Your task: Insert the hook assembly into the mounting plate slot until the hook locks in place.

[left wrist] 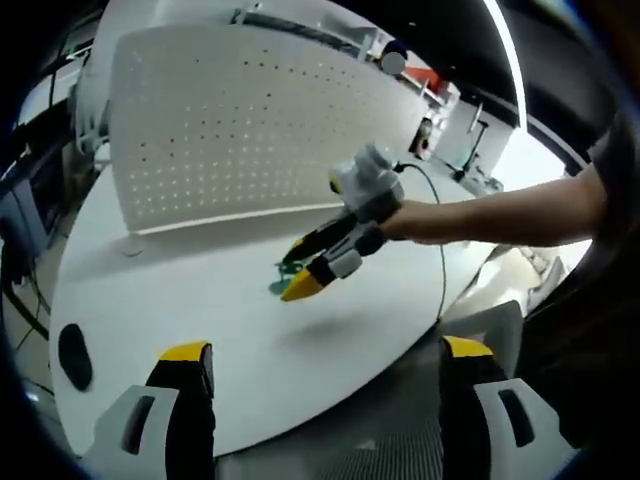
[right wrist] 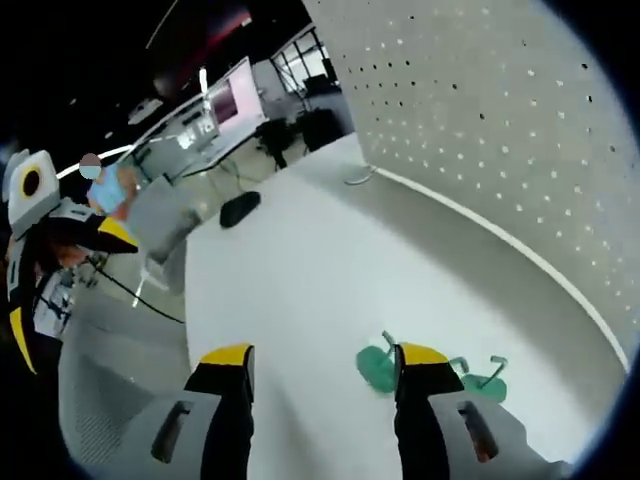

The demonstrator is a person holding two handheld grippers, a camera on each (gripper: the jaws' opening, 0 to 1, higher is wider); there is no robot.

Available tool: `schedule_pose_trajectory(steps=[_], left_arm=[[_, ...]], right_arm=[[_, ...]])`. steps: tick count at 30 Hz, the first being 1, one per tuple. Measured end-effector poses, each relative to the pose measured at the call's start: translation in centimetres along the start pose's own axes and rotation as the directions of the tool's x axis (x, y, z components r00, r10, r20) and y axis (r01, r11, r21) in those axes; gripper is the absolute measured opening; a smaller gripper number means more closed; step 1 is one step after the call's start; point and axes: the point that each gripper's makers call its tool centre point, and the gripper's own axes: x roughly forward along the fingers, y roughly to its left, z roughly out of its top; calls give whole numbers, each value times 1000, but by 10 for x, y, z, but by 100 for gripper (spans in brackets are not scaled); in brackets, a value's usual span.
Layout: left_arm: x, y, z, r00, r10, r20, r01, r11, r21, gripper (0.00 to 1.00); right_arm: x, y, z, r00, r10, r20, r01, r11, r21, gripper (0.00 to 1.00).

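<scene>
Left gripper view: left gripper is hovering released at the table edge, a dark oval object lying at far left. The perforated panel is standing behind. Right gripper is reaching over the green hook pieces.

Right gripper view: right gripper, jaws apart and gripping nothing, is straddling one green hook; another green piece is lying just right of the jaw. No legible writing.

White round-edged table, bearing a white perforated panel that stands upright along its far side. Green hook parts lie on the tabletop in front of the panel, apparently two pieces. A dark oval object rests near the table edge, well apart from the panel.
</scene>
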Motion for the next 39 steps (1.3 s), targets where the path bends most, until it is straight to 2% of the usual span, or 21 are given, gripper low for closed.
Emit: schedule_pose_trajectory(steps=[1, 10, 17, 18, 19, 20, 24, 26, 32, 39], left_arm=[[0, 1, 0, 1000, 2, 1, -2, 1000, -3, 95], [0, 1, -1, 1000, 7, 3, -7, 1000, -22, 95], [-1, 4, -3, 1000, 12, -3, -12, 999, -30, 95], [-1, 4, -3, 1000, 14, -1, -14, 999, -30, 95], [-2, 4, -3, 1000, 16, 1, -16, 999, -32, 95], [-2, 4, -3, 1000, 18, 2, -18, 999, -39, 95], [-1, 4, -7, 1000, 18, -7, -18, 999, -42, 95], [0, 4, -7, 1000, 17, -11, -17, 999, -41, 95], [2, 2, -6, 1000, 14, -9, -15, 999, -48, 95], [2, 3, -8, 1000, 18, -9, -18, 998, -60, 94]], right_arm=[[3, -2, -2, 1000, -2, -16, 1, 1000, -21, 55], [14, -13, -10, 996, 6, -87, -9, 999, -38, 50], [16, -25, -5, 995, 13, -98, -19, 998, -64, 38], [16, -24, -3, 996, 26, -89, -32, 998, -57, 37], [17, -20, 2, 997, 50, -54, -51, 999, -17, 37], [16, -20, 2, 997, 56, -58, -57, 998, -6, 36], [17, -26, -7, 992, 41, -120, -52, 995, -88, 29], [17, -26, -7, 992, 46, -121, -57, 994, -88, 26], [18, -29, -8, 989, 50, -141, -75, 982, -175, 20], [19, -32, -6, 983, 61, -172, -109, 951, -288, 9]])
